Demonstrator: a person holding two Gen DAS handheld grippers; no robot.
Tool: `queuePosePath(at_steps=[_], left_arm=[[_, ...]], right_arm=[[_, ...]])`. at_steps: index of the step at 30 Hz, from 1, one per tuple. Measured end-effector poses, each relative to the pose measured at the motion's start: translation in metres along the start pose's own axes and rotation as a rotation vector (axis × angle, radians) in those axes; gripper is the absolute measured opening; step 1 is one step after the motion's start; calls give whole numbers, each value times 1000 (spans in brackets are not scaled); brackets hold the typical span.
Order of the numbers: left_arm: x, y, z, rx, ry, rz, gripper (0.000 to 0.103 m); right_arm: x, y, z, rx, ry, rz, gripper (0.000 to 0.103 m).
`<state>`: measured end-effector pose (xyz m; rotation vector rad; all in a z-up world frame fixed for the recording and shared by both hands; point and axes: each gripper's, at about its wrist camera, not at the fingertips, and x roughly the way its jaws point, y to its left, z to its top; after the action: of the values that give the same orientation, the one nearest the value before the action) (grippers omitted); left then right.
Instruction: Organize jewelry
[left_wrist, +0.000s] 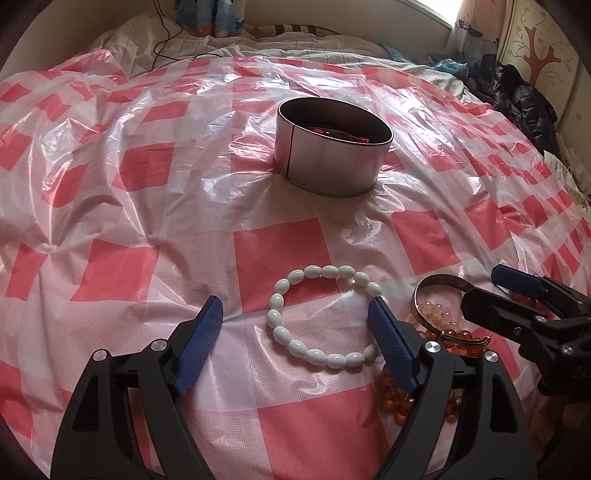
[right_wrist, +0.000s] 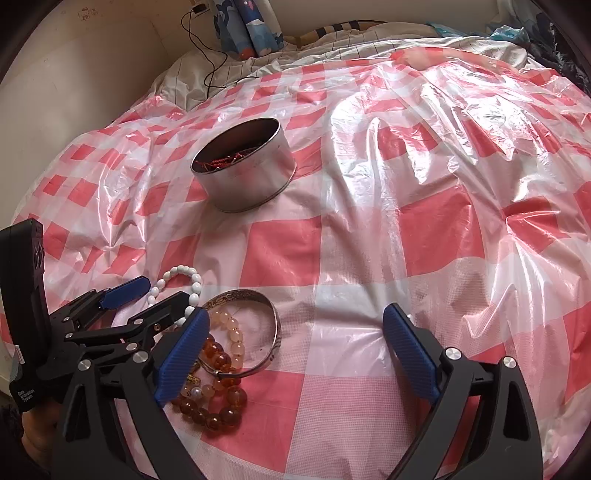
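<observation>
left gripper open over white bracelet, tin well apart.

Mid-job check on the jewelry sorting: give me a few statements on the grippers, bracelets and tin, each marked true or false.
1. Both grippers are open and hold nothing. True: the left gripper and the right gripper show spread jaws with nothing pinched.
2. The white bead bracelet lies inside the tin. False: it lies on the checked plastic sheet.
3. The round metal tin stands upright with no lid on. True.
4. The tin is empty. False: red beads lie inside.
5. The metal bangle rests over the amber beads. True.
</observation>
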<state>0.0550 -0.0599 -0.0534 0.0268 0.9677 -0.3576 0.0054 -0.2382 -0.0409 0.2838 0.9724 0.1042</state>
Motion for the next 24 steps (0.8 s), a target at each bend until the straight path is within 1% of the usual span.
queuePosePath(at_steps=[4,6,10,12,14,16,18,20,22,24], left_arm=[[-1,1,0,-7,1,-7,78],[-2,5,1,-34,-5,-30,78],[-6,29,3,-179,-14,-134,78],[-5,37,3,-223,-13,-172,78],[-5,40,3,-247,-12,-193,78],[-4,40,3,-252,-12,-194,78],[-3,41,3,-247,-12,-191,78],[-3,41,3,-253,-13,-192,78],[-4,45,3,-282,-18,-206,78],[-5,48,3,-306,-20,-219,78]], right_arm=[[1,2,0,-5,1,-2,93],[2,3,0,-10,4,-3,94],[-8,-3,0,23,-10,1,94],[-15,-4,-2,19,-17,1,94],[-24,3,-4,-13,-33,30,94],[-31,15,-6,-72,-59,46,95],[-29,33,-10,-168,-54,21,95],[-24,45,-14,-236,-41,-20,95],[-22,47,-15,-251,-43,-30,95],[-24,41,-12,-225,-57,-40,95]])
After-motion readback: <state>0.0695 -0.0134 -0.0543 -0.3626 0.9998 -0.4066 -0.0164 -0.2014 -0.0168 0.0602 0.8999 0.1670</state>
